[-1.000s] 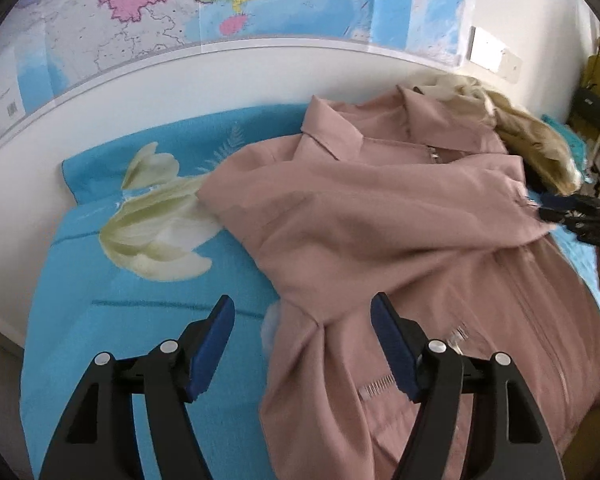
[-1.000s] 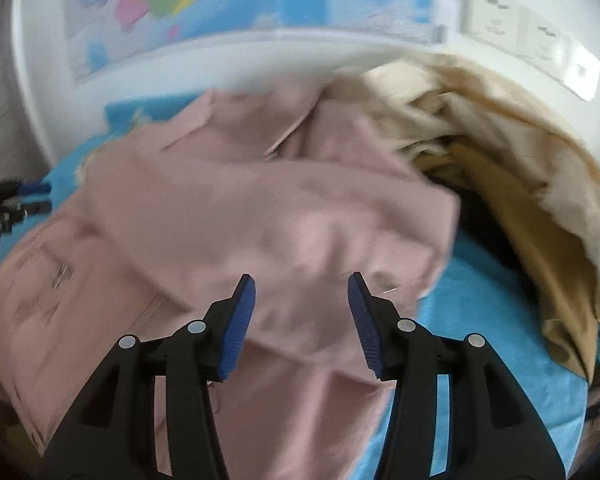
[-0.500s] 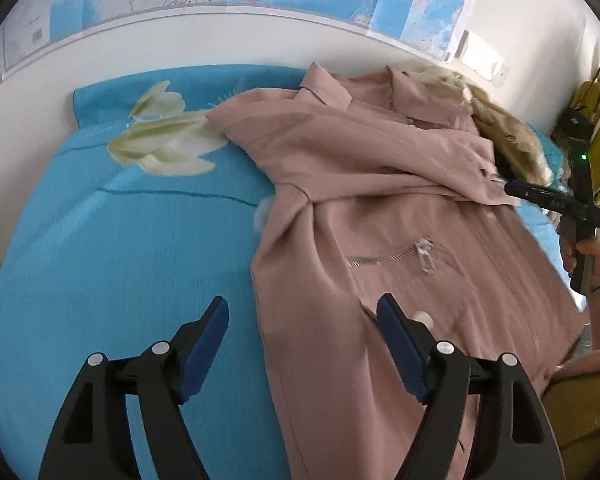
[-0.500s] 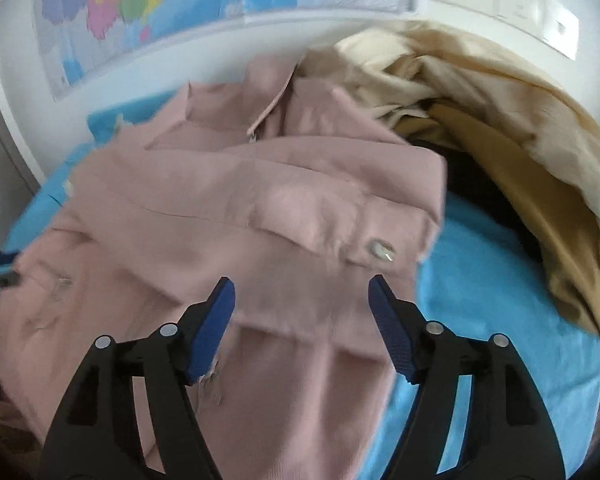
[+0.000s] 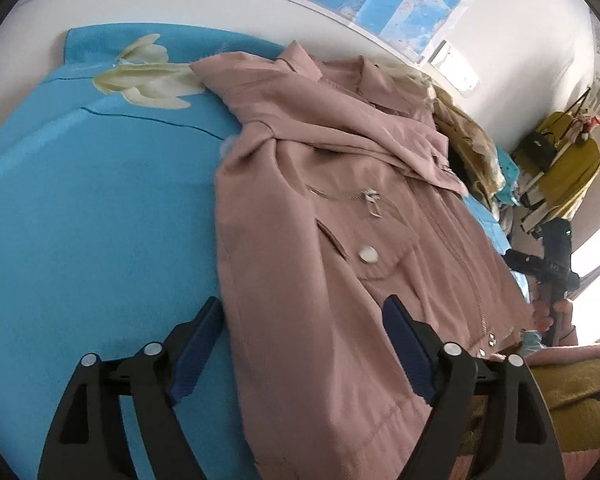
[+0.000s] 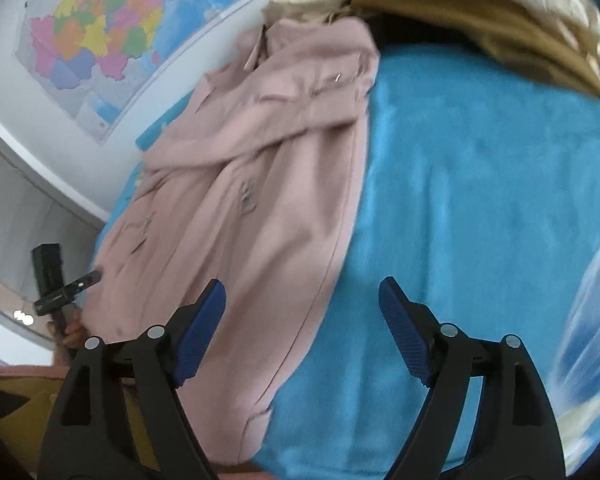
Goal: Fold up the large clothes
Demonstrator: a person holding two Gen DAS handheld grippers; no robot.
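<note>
— What covers the bed?
— A blue bedsheet (image 5: 80,220), and on it the pink jacket (image 5: 320,240) lies flat, sleeves folded across its chest.
— And beyond it?
— A beige garment pile (image 6: 480,20) by the wall.
— The tools?
— The left gripper (image 5: 304,340) and the right gripper (image 6: 302,320) both gape wide, holding nothing, over the jacket's lower edges.

Dusty pink jacket (image 5: 340,216) lies front-up, flat-ish on the blue bed (image 5: 80,220), collar at the far end by the wall, both sleeves folded across its chest, hem near.
</note>
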